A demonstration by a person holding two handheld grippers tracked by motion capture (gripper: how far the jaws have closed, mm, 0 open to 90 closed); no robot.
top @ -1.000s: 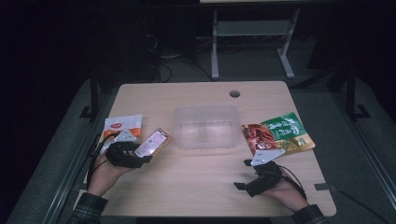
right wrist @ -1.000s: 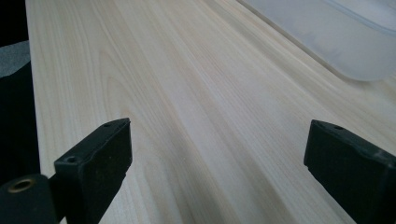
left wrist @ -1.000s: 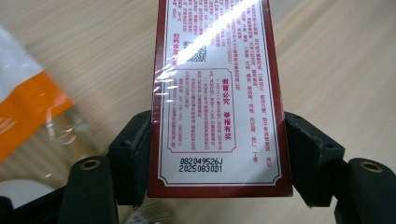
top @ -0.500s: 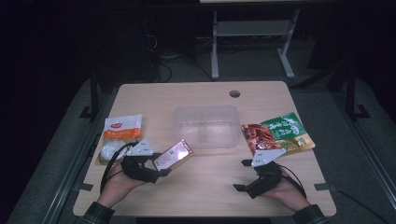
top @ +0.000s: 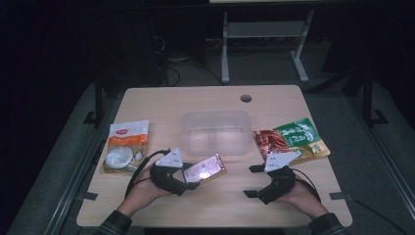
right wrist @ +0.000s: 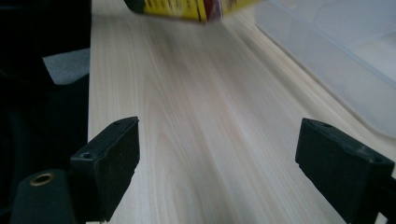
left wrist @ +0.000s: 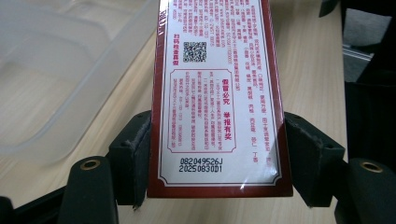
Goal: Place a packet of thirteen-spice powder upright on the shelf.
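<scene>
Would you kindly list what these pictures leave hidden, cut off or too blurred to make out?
- Red-bordered packet: its far end is cut off by the left gripper view's top edge; its other face is turned away.
- Yellow packet: blurred and cut by the right gripper view's top edge.
- Clear plastic container: the high view is too dim to show whether it holds anything.

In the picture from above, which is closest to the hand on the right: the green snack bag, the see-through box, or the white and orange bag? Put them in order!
From the right gripper:
1. Green snack bag, just beyond it.
2. See-through box, mid-table.
3. White and orange bag, far left edge.
</scene>
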